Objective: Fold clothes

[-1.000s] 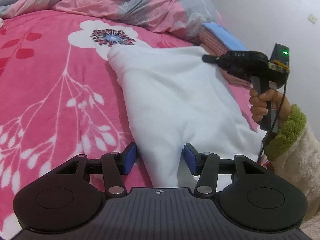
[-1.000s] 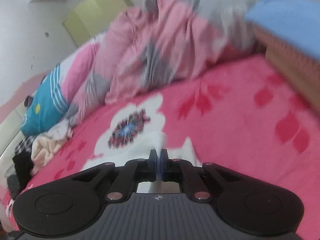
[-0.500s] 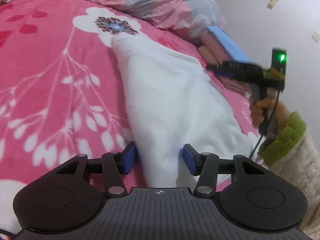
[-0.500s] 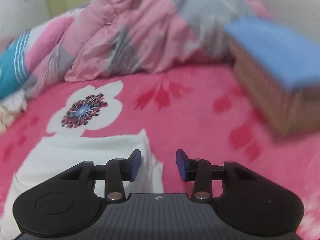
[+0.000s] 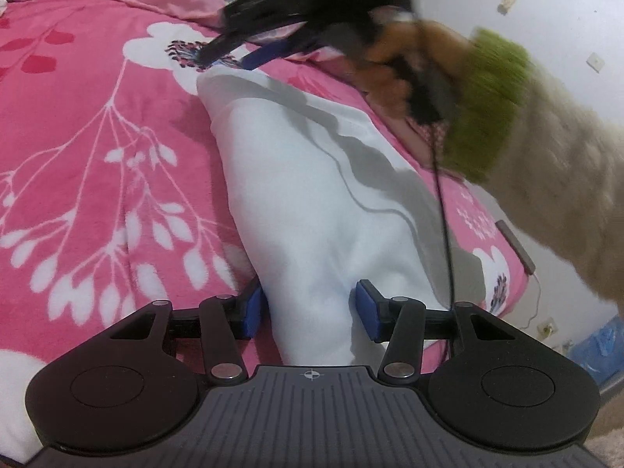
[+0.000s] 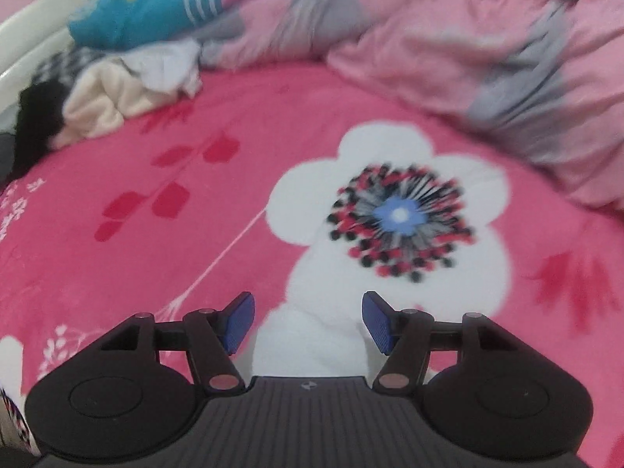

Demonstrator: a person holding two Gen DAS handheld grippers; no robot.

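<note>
A white garment (image 5: 312,202), folded into a long narrow strip, lies on the pink floral bedspread (image 5: 78,156). My left gripper (image 5: 310,310) is open, its blue pads standing on either side of the garment's near end. My right gripper (image 5: 249,48) shows blurred above the far end, held by a hand in a fluffy sleeve (image 5: 546,179). In the right wrist view that gripper (image 6: 308,321) is open, with the white garment's end (image 6: 312,345) lying between and below its fingers.
A pink and grey quilt (image 6: 468,46) is bunched along the far side of the bed. A pile of clothes (image 6: 117,89) and a blue cushion (image 6: 148,4) lie at the far left. A wall (image 5: 546,19) and the bed edge stand to the right.
The right gripper opened and let go of the white garment, then swung left across the bed to the garment's far end. The left gripper stayed open at the near end.
</note>
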